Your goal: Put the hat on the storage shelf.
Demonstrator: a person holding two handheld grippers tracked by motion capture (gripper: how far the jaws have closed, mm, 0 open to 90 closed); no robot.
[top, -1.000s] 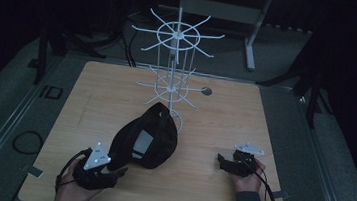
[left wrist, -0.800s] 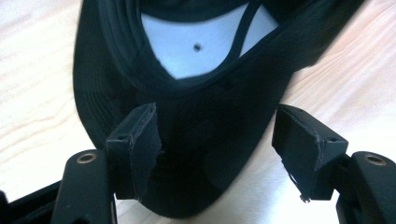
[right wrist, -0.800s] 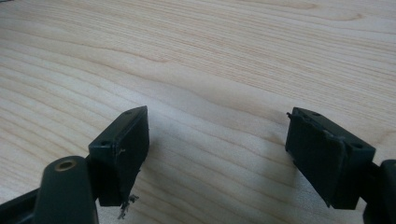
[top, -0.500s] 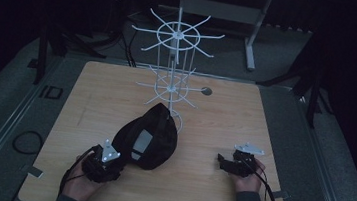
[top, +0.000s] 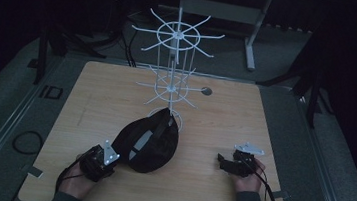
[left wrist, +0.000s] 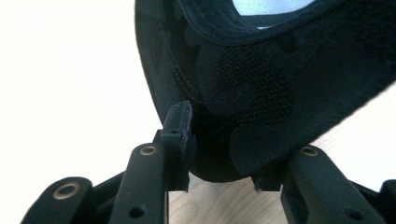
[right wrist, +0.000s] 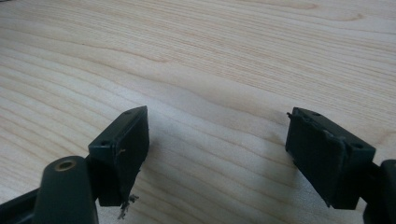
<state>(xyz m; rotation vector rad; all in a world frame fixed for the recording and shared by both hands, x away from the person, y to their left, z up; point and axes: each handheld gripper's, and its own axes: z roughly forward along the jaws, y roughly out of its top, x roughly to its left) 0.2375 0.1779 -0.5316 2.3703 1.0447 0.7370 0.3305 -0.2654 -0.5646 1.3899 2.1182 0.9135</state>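
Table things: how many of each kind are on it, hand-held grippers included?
Cap: 1
Wire rack: 1
Grippers: 2, the left gripper with its jaws just closing around the cap's brim, the right gripper open over bare wood
Total: 4

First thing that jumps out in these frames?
The white wire rack standing tall at the table's far edge, bright against the dark room. Next, the black cap lying open side up at the table's middle, its edge between the jaws of the left gripper, which have just been closing. The right gripper rests open on bare wood.
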